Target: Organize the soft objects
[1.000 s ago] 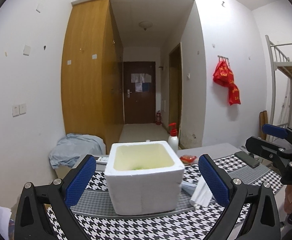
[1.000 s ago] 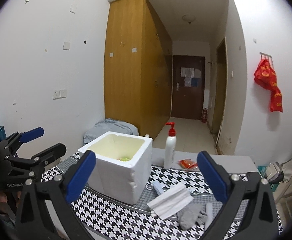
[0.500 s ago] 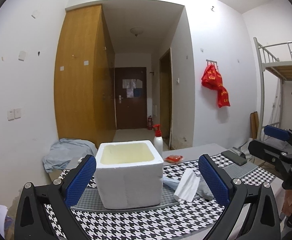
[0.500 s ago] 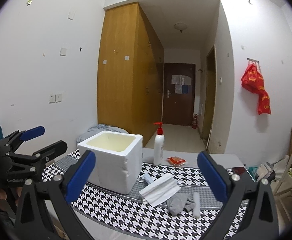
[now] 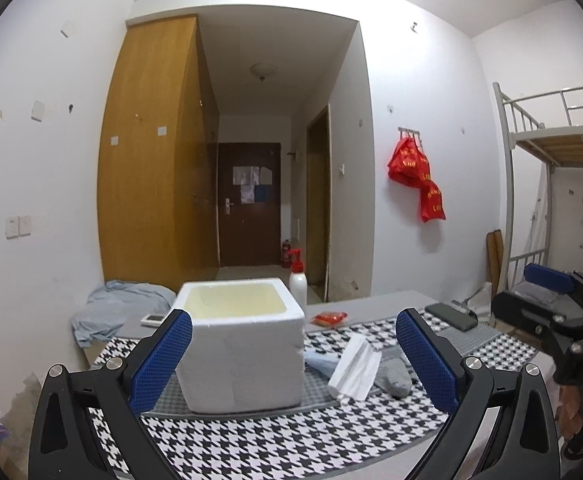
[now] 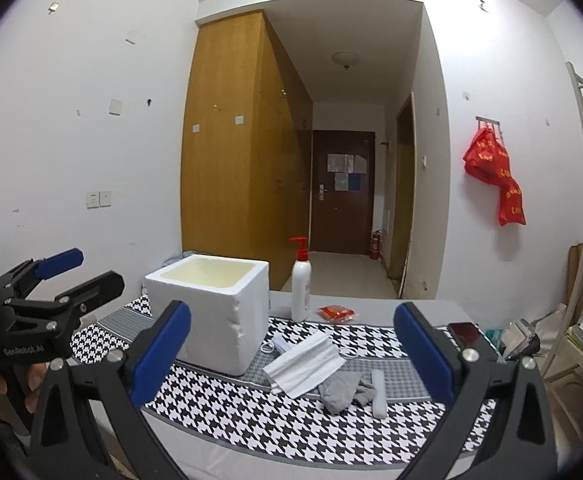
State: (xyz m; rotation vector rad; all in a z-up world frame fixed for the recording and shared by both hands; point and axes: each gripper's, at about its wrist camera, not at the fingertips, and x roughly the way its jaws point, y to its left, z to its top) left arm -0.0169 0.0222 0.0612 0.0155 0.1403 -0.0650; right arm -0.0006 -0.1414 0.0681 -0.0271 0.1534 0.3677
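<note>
In the left wrist view, the left gripper point(image 5: 293, 358) is held wide apart and empty, framing the foam box point(image 5: 244, 350) on the houndstooth cloth point(image 5: 299, 436).

In the right wrist view, the right gripper point(image 6: 291, 354) is likewise spread wide, nothing grasped; the folded white cloth point(image 6: 303, 363) and grey sock point(image 6: 341, 390) are seen lying beside the box.

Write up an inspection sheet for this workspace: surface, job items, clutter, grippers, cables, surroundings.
Surface: houndstooth cloth over the table.
Job's things: foam box open-topped; white folded cloth, grey sock, white roll and blue mask lie beside it.
Clutter: pump bottle, red packet, phone.
Grippers: left gripper and right gripper open, empty.
Cables: thin white cord by the box.
Surroundings: wooden wardrobe, red bags, bunk bed.
</note>
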